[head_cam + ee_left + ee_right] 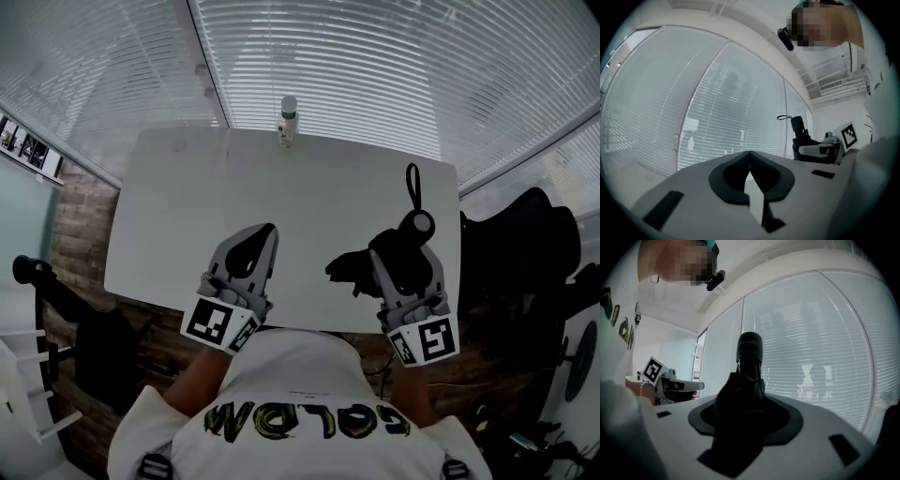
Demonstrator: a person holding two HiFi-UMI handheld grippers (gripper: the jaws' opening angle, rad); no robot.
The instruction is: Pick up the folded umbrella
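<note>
Pinching one folded umbrella (352,267), right hand-held gripper (405,251); left hand-held gripper (268,230) pressed together.

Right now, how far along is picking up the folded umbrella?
Done: the right tool is closed on the black folded umbrella, whose round handle and strap point away from the person. In hand: it is held over the white table; I can't tell whether it is clear of the surface. Left: at most the lift. The left tool is shut and empty.
</note>
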